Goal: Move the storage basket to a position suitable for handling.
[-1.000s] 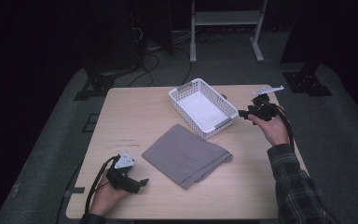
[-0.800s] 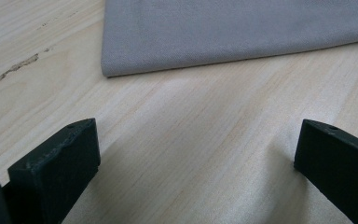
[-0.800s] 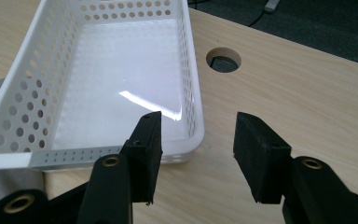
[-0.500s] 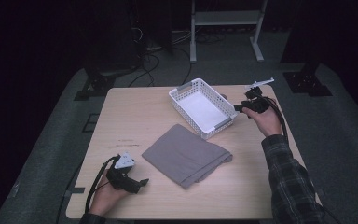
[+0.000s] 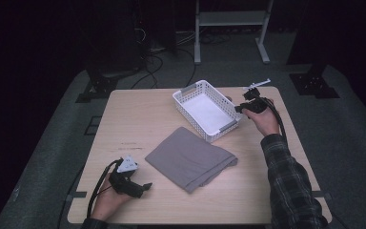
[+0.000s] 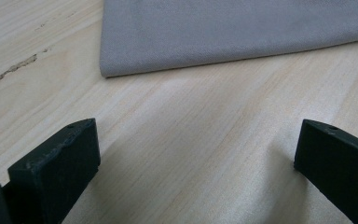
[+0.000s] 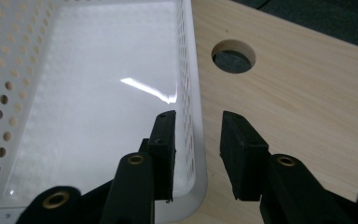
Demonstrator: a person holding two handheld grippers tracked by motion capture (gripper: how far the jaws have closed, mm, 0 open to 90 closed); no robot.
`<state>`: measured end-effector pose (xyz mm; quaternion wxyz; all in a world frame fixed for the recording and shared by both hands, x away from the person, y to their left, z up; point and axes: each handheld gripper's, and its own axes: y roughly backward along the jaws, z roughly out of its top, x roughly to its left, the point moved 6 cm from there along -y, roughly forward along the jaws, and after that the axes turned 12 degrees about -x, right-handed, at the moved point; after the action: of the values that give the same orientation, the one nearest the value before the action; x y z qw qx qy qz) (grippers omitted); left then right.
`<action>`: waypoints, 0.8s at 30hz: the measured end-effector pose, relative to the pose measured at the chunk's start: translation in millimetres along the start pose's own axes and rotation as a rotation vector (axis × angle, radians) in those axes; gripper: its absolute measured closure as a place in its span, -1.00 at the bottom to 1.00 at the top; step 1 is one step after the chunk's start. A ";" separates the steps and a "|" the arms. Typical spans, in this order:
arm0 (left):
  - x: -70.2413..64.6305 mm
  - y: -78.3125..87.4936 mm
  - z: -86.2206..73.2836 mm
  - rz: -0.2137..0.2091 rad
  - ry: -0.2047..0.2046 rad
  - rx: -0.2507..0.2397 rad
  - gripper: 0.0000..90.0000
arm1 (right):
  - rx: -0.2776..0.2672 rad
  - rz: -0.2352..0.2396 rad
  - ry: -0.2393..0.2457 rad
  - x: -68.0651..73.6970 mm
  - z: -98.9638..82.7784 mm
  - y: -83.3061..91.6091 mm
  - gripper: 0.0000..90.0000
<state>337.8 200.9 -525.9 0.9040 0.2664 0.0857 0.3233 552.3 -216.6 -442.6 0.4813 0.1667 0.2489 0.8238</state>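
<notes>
- White perforated plastic basket (image 5: 208, 109) sits at the desk's (image 5: 138, 119) far right; right gripper (image 7: 198, 135) fingers straddle its glossy side wall, have just been closing, not yet pinching.
- Grey folded cloth (image 5: 190, 158) lies mid-desk, smooth weave.
- Left gripper (image 6: 196, 154) fingers wide apart over bare woodgrain.

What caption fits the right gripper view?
Right gripper straddles the white basket's side wall, jaws closing, a gap left on the outer side.
</notes>
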 end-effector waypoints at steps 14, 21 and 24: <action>-0.3 0.0 0.0 -0.002 0.000 0.000 -1.00 | 0.038 0.021 0.005 -3.4 -9.4 -7.4 0.81; -0.2 0.1 0.0 -0.002 0.000 0.001 -1.00 | 0.044 0.018 0.021 -4.8 -10.0 -4.8 0.86; -0.2 0.0 0.0 -0.002 0.000 0.000 -1.00 | 0.043 0.015 0.028 -6.7 -10.4 -3.3 0.86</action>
<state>337.6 200.7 -525.9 0.9043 0.2662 0.0860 0.3225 552.5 -223.7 -453.3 0.4679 0.1673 0.2721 0.8240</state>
